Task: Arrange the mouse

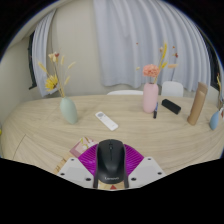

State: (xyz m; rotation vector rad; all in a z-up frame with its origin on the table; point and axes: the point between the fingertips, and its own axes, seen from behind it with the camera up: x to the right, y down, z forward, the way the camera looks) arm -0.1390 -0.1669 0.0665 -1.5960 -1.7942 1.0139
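While the tongs (111, 172) reach forward over a round, pale wood-grain tabletop (60, 135), a dark, smoothly domed mouse (110, 158) sits between their two fingers, framed by the magenta pads (92, 161) on either side. The pads lie close against its flanks, yet whether they truly press on it or leave a thin gap I cannot tell. Beyond the mouse, a slim white remote (106, 121) lies flat and angled on the wood. Further left stands a glossy teal vase (68, 109) with yellow flowers, bulbous at the base and narrow at the neck. To the right rises a matte pink cylindrical vase (150, 97) holding a peach bloom, with a flat black rectangular object (171, 106) lying just beside it and a tall tan bottle (198, 103) past that. White curtains (130, 45) hang in soft folds behind.
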